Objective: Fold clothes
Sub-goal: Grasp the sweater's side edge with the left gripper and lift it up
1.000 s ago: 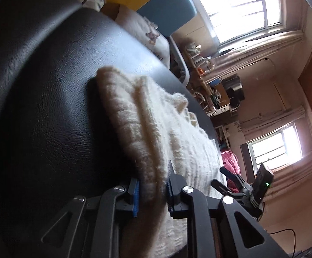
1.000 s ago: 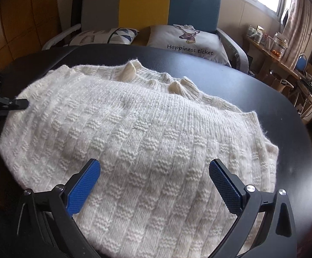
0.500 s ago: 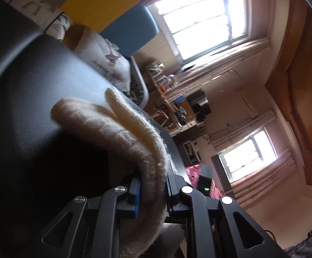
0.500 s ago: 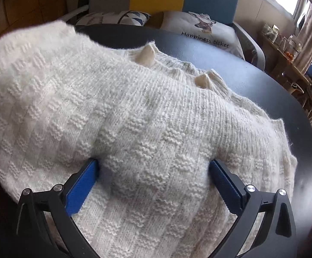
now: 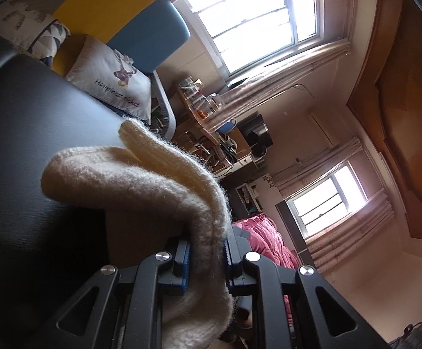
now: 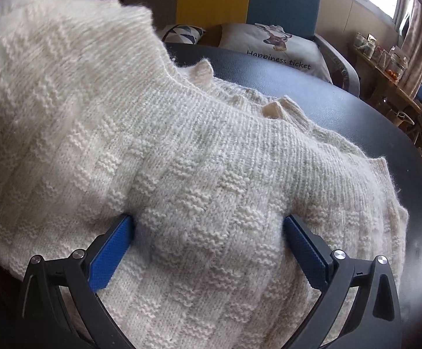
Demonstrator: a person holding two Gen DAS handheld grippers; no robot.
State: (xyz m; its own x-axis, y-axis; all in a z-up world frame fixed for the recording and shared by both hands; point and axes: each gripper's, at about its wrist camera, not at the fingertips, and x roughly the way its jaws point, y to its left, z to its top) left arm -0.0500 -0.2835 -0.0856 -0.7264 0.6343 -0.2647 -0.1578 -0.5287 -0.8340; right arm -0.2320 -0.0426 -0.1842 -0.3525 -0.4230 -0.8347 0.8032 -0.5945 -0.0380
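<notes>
1. The left gripper (image 5: 206, 258) has its two blue pads (image 5: 185, 261) drawn close together, pinching a thick fold of the cream knitted sweater (image 5: 141, 180) between them.
2. From that pinch the sweater arches up off the black table (image 5: 36, 122), with a rounded lobe hanging over the tabletop.
3. The right gripper (image 6: 209, 250) stands wide open; its blue pads (image 6: 109, 256) press into the sweater (image 6: 199, 157) on either side of a raised hump of knit, without clamping it.
4. The sweater lies spread over the black table (image 6: 341, 110), its left part raised high in the right wrist view.
5. Beyond the table sits a sofa (image 6: 283, 3) with a printed cushion (image 6: 272, 46).
</notes>
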